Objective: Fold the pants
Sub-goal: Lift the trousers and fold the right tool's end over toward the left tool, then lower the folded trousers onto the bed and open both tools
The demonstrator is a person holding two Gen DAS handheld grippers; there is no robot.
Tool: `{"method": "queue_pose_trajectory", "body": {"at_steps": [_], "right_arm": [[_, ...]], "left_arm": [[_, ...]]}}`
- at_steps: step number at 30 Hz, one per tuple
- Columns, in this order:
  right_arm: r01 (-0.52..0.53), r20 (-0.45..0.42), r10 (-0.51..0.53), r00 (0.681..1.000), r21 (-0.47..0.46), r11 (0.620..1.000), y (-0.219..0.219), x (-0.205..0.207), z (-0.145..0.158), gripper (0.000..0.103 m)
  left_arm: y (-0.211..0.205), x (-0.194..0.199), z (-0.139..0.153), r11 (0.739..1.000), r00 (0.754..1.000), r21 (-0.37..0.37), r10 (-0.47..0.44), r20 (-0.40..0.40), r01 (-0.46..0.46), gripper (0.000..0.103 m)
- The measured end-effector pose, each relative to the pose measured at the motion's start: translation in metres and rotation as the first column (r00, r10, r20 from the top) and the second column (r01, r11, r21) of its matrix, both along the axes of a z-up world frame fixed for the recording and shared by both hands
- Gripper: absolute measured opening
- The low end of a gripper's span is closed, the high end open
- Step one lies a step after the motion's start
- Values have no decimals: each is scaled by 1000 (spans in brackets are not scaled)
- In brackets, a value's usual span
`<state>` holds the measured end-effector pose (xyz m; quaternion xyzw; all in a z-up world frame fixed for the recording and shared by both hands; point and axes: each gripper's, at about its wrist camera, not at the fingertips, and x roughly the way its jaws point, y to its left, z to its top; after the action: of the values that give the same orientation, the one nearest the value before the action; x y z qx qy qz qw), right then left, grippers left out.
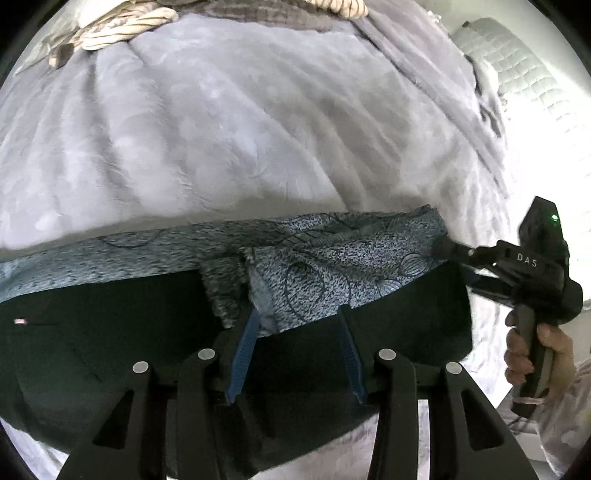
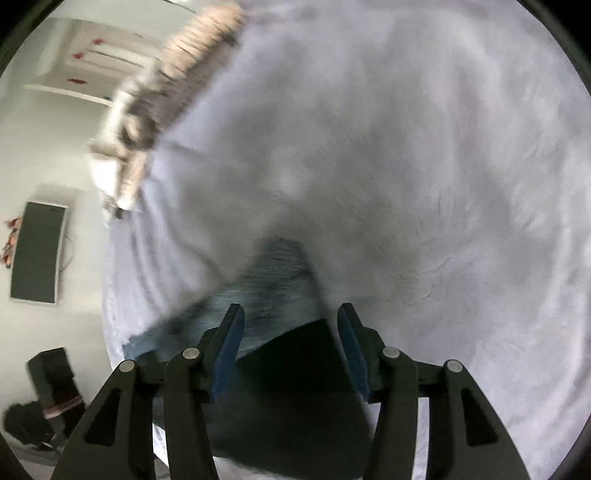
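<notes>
Dark green pants [image 1: 110,350] lie across a grey bedspread [image 1: 221,129], with a blue patterned fabric edge [image 1: 332,258] turned up along their far side. My left gripper [image 1: 299,317] is open, its blue fingers [image 1: 245,339] either side of a flap of the patterned fabric. My right gripper [image 1: 448,251] shows at the right in the left wrist view, its tips at the fabric's right corner. In the right wrist view my right gripper [image 2: 291,317] is open over the blurred patterned fabric [image 2: 273,280] and the dark pants [image 2: 295,387].
A striped cream cloth [image 1: 122,27] lies at the bed's far edge, also in the right wrist view [image 2: 173,85]. A white quilted pillow [image 1: 517,74] sits far right. A dark wall panel [image 2: 37,251] and black gear [image 2: 48,391] show off the bed.
</notes>
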<state>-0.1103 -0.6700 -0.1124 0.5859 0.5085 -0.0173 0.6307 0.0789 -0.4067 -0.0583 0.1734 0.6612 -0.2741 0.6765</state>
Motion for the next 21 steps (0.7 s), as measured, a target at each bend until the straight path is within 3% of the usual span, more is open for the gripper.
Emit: {"method": "queue_pose_trajectory", "body": {"at_steps": [3, 5, 7, 9, 10, 15, 16, 17, 21], "right_arm": [[35, 8, -36, 999, 87, 996, 2, -3, -1, 40], [15, 20, -16, 1000, 58, 998, 7, -4, 8, 40], [-90, -47, 85, 995, -107, 990, 21, 10, 16, 40], [-224, -133, 194, 972, -273, 936, 43, 31, 19, 53], [-263, -153, 224, 962, -312, 913, 52, 35, 22, 57], [-315, -243, 215, 946, -525, 791, 79, 47, 66, 61], [-311, -238, 209, 949, -574, 757, 86, 46, 84, 61], [-295, -211, 208, 955, -594, 749, 92, 48, 99, 61], [-278, -63, 286, 956, -498, 822, 132, 59, 128, 61]], "left_arm": [[5, -4, -3, 1000, 999, 27, -15, 30, 15, 46], [11, -6, -10, 998, 999, 69, -17, 35, 15, 63], [23, -6, -23, 993, 1000, 117, 5, 20, -7, 63], [31, -8, -28, 995, 1000, 97, 23, 10, -24, 63], [31, -10, -26, 994, 1000, 106, 11, 17, -13, 63], [35, -16, -6, 993, 999, 122, 3, 46, -9, 63], [41, -15, -1, 993, 999, 118, 10, 51, -16, 63], [47, -16, 4, 993, 998, 115, 24, 57, -30, 63], [75, -18, 18, 986, 993, 136, 85, 85, -97, 63]]}}
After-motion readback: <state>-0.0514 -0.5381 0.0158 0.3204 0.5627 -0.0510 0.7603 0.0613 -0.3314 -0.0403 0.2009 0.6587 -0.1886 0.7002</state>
